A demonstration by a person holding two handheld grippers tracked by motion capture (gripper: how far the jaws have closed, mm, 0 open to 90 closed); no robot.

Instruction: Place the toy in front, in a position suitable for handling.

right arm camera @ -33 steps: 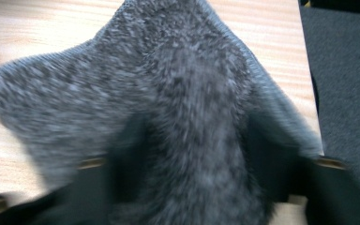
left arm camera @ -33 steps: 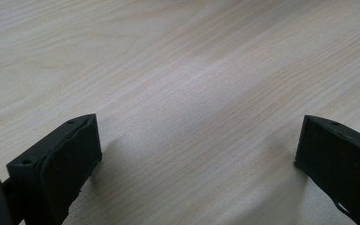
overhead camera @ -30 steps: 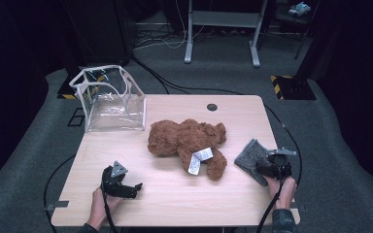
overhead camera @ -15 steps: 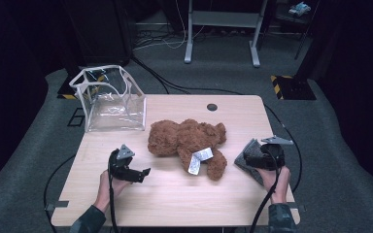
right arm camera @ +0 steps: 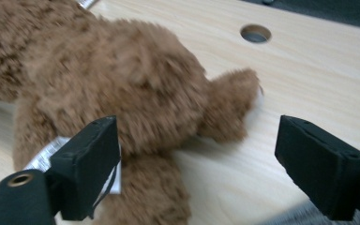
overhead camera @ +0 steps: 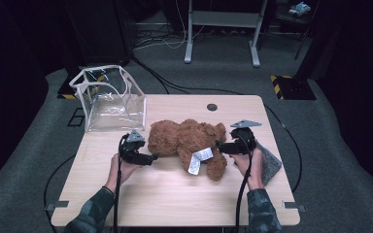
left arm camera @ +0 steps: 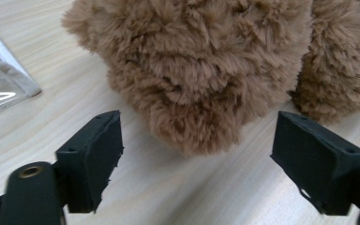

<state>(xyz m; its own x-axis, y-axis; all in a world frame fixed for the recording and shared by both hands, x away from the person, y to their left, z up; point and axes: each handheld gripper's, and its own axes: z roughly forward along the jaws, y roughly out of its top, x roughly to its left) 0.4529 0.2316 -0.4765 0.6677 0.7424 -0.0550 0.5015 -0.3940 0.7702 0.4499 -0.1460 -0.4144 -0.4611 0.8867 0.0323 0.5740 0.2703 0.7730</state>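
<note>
A brown teddy bear (overhead camera: 187,141) lies mid-table (overhead camera: 175,204). Your left hand-held gripper (overhead camera: 151,157), jaws apart though they have just been closing, points at one end; your right hand-held gripper (overhead camera: 219,144), released, flanks the other, touching nothing.

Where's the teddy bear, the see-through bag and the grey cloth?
teddy bear (overhead camera: 184,138), high view, its furry body.
see-through bag (overhead camera: 114,109), high view, its clear front wall.
grey cloth (overhead camera: 271,165), high view, its bare corner.

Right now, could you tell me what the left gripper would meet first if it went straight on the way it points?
Most likely the brown teddy bear: the open left gripper points at its furry end, with bare table between.
</note>
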